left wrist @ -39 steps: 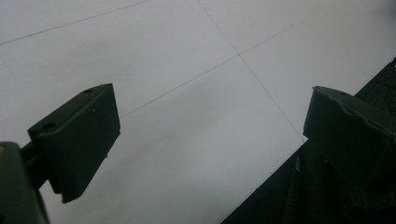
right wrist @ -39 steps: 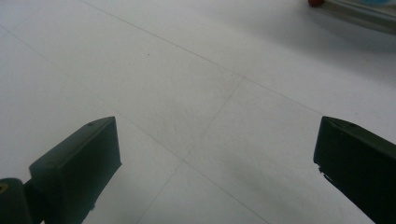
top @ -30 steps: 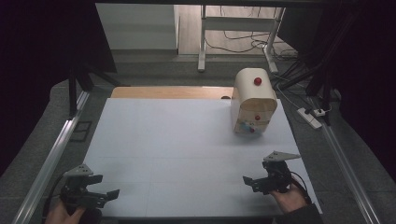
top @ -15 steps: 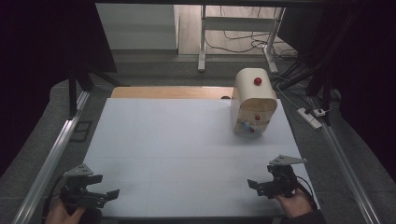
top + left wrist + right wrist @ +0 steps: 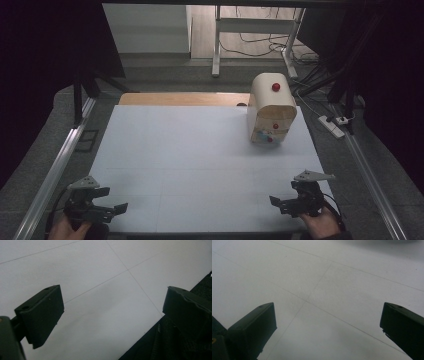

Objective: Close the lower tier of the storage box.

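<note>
A cream-coloured rounded box (image 5: 271, 107) with red knobs stands at the far right of the white table top (image 5: 190, 155). My left gripper (image 5: 117, 209) rests at the near left corner, held by a hand, jaws wide apart over the bare white surface near the table's front edge; its fingers (image 5: 41, 312) hold nothing. At the near right corner my right gripper (image 5: 276, 202) is also open, pointing leftward. In the right gripper view its fingers (image 5: 253, 328) frame plain white table and nothing lies between them.
A strip of wooden board (image 5: 180, 98) shows behind the white sheet. Metal rails (image 5: 55, 170) run along both sides of the table. Beyond it are a desk frame (image 5: 255, 30) with cables and a power strip (image 5: 334, 126) on the floor at right.
The right gripper has drawn back toward the table's near edge and slightly rightward. The left gripper has hardly moved.
</note>
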Motion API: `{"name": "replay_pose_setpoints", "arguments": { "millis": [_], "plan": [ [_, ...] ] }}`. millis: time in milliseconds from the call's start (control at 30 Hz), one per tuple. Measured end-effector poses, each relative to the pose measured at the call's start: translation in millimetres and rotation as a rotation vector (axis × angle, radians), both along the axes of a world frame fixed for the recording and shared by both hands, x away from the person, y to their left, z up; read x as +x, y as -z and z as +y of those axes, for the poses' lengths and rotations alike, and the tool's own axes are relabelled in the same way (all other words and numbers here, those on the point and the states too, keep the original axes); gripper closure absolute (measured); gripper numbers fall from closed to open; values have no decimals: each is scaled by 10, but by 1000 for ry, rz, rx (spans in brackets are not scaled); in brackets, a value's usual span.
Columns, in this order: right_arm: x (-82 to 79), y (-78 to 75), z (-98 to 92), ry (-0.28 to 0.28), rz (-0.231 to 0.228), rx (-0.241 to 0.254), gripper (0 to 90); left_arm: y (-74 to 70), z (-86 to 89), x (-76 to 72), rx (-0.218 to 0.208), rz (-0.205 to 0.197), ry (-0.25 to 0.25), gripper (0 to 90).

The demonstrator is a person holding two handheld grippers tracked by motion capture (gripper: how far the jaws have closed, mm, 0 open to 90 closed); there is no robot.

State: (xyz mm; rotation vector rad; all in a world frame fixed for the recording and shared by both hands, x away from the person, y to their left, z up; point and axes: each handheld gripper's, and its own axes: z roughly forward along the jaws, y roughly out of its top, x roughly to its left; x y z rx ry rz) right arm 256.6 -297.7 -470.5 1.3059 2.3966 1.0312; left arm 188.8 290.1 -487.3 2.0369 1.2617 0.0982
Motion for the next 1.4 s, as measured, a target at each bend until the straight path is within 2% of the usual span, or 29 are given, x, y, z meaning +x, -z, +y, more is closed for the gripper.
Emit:
{"name": "replay_pose_setpoints", "arguments": {
  "millis": [533,1400],
  "plan": [
    [-101,-23,-126,36,-3,14,0,0,0,0,0,0,-1,35],
    [-213,-50,-247,75,-11,6,0,-2,-2,-4,1,-4,2,27]
  ]
}}
